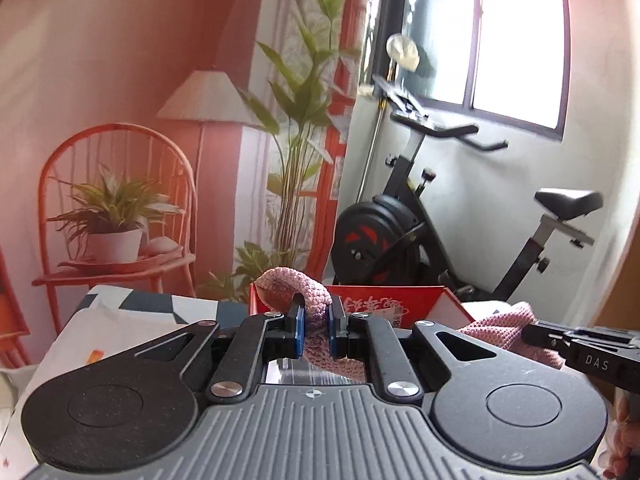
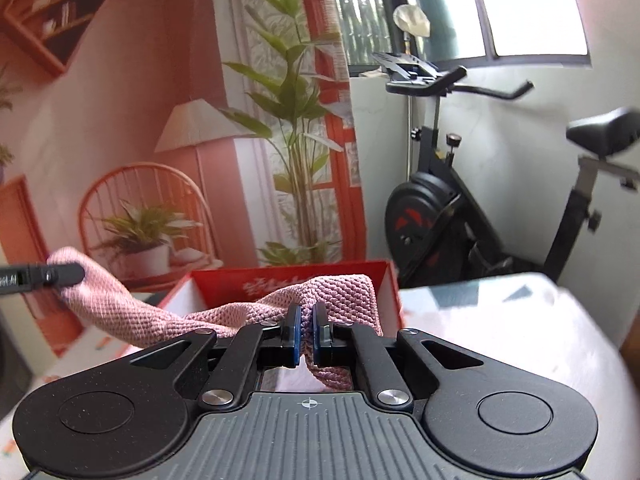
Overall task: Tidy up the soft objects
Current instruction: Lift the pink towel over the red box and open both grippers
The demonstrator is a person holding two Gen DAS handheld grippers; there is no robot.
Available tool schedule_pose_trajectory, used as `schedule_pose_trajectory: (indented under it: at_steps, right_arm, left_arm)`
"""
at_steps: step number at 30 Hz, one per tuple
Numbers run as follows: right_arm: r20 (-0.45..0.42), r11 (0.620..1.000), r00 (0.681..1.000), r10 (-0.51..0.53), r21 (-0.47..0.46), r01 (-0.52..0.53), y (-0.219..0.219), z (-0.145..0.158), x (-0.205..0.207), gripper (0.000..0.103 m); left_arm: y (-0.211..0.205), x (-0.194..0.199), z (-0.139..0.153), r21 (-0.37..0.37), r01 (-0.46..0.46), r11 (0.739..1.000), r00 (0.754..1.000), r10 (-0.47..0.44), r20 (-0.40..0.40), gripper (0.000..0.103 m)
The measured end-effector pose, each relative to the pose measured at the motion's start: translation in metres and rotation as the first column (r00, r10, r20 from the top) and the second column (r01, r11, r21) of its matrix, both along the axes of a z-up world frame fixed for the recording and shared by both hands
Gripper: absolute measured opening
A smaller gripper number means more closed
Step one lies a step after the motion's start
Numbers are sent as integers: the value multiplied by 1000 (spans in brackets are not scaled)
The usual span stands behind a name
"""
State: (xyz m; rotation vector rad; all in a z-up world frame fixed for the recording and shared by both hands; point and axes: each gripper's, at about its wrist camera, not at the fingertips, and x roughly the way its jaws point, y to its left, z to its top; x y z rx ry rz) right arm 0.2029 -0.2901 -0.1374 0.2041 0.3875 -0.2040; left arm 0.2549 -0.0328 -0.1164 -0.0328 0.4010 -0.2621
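Currently both tongs, left tongs [image 1: 316,326] and right tongs [image 2: 306,330], clench the pink knit cloth [image 2: 180,318]; I'd keep tension even toward the red box [image 2: 288,278].

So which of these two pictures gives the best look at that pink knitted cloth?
The right wrist view: the pink knitted cloth stretches across it, from the left gripper to the right gripper, in front of the red box. The left wrist view shows only two bunched pieces.
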Motion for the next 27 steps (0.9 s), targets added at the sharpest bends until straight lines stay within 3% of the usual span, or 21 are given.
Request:
schedule_pose_trajectory:
  at_steps: [3, 8, 13, 21, 23, 24, 25, 26, 27]
  right_arm:
    - [-35, 1000, 999, 0, -18, -1, -9, -3, 24, 5]
    - [-138, 996, 990, 43, -74, -54, -9, -25, 54, 5]
    - [-203, 997, 977, 71, -26, -78, -5, -51, 63, 5]
    - [-226, 997, 971, 74, -8, -78, 0, -61, 68, 6]
    - [-227, 998, 972, 64, -8, -67, -3, -60, 65, 11]
    - [-223, 998, 973, 60, -14, -64, -2, -59, 64, 14]
    - [-214, 998, 975, 55, -29, -62, -1, -58, 60, 21]
    - [-194, 996, 980, 52, -56, -64, 1, -56, 55, 30]
    - [-176, 994, 983, 49, -83, -64, 4, -54, 52, 35]
  left_arm:
    - [-8, 26, -10, -27, 12, 1000, 996, -14, -89, 12]
    - [-27, 43, -38, 56, 58, 997, 986, -49, -161, 12]
    - [-26, 51, -67, 23, 86, 996, 961, -77, -266, 12]
    - [-33, 58, -75, 72, 111, 991, 950, -84, -300, 12]
    - [-33, 55, -73, 83, 117, 990, 953, -89, -291, 14]
    - [-32, 55, -71, 84, 122, 989, 954, -93, -283, 17]
    - [-31, 51, -69, 84, 140, 987, 957, -113, -266, 30]
    - [-31, 47, -65, 88, 160, 983, 960, -134, -246, 50]
    - [-30, 42, -61, 100, 170, 980, 964, -144, -223, 58]
